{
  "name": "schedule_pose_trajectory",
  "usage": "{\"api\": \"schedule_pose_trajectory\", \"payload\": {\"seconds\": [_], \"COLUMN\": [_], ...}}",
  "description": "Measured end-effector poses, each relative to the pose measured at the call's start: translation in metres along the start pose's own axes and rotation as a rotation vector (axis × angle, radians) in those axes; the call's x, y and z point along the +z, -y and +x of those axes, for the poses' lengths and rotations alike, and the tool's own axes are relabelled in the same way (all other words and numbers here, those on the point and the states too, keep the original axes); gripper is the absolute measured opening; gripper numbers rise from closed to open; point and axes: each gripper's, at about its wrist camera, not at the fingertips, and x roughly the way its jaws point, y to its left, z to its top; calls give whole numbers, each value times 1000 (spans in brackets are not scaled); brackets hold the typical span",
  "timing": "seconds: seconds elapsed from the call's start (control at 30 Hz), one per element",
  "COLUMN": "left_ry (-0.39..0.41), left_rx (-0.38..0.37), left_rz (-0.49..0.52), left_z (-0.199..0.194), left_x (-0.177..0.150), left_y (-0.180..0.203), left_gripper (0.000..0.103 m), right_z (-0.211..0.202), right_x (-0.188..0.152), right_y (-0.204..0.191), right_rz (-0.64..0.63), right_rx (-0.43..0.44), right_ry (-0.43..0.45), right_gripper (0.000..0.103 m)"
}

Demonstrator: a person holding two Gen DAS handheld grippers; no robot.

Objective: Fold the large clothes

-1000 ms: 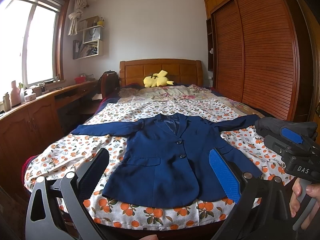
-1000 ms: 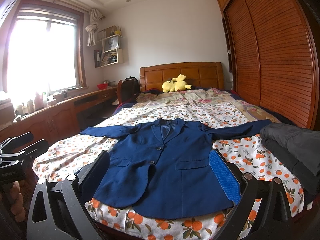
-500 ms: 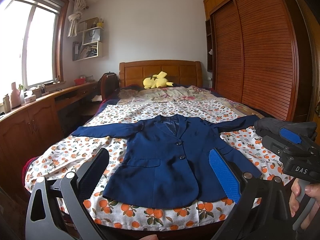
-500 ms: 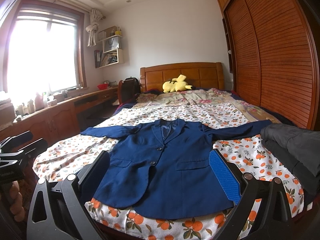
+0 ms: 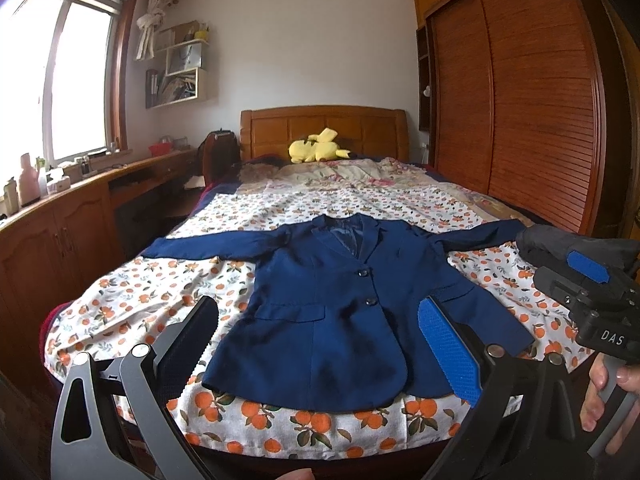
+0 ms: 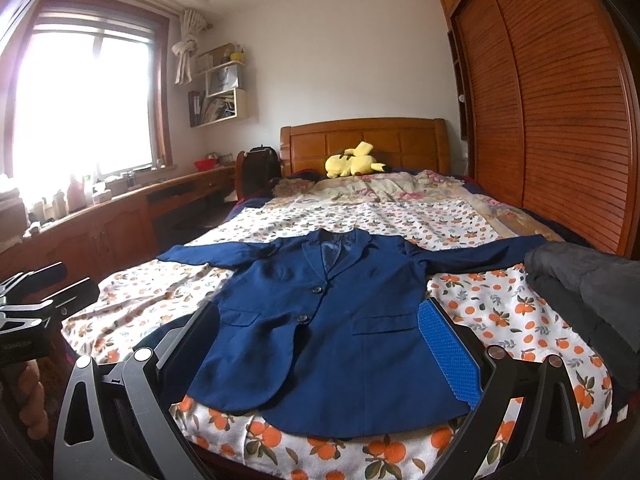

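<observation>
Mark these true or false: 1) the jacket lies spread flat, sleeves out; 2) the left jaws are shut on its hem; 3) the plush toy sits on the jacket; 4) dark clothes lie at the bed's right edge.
1) True: the blue jacket lies front-up, both sleeves out sideways.
2) False: the left gripper is open, its jaws hold nothing.
3) False: the yellow plush toy lies by the headboard, apart from the jacket.
4) True: the dark clothes lie there.

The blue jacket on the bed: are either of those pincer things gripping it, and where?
Neither. The left gripper and right gripper are both open short of the bed, and the blue jacket lies flat, untouched.
</observation>
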Motion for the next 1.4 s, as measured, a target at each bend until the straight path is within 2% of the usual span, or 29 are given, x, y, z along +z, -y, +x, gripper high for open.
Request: {"api": "schedule_pose_trajectory", "payload": {"seconds": [0.27, 0.73, 1.07, 1.3, 1.4], "left_ry": [-35, -145, -199, -204, -208], "left_rx": [4, 22, 68, 163, 178], "left_rz": [-3, -8, -46, -69, -84], "left_z": [30, 114, 152, 173, 184], "left_x": [-10, -40, -53, -44, -39], "left_y": [-12, -37, -60, -96, -115], "left_gripper": [101, 101, 101, 101, 101], "right_z": [30, 126, 185, 238, 261], "right_x": [-3, -9, -1, 6, 4], "right_y": [-1, -4, -19, -36, -46], "right_rz": [-36, -91, -126, -135, -148], "right_rx": [29, 99, 173, 220, 228], "right_ry": [-4, -59, -73, -109, -130], "right_gripper": [96, 96, 96, 96, 96]}}
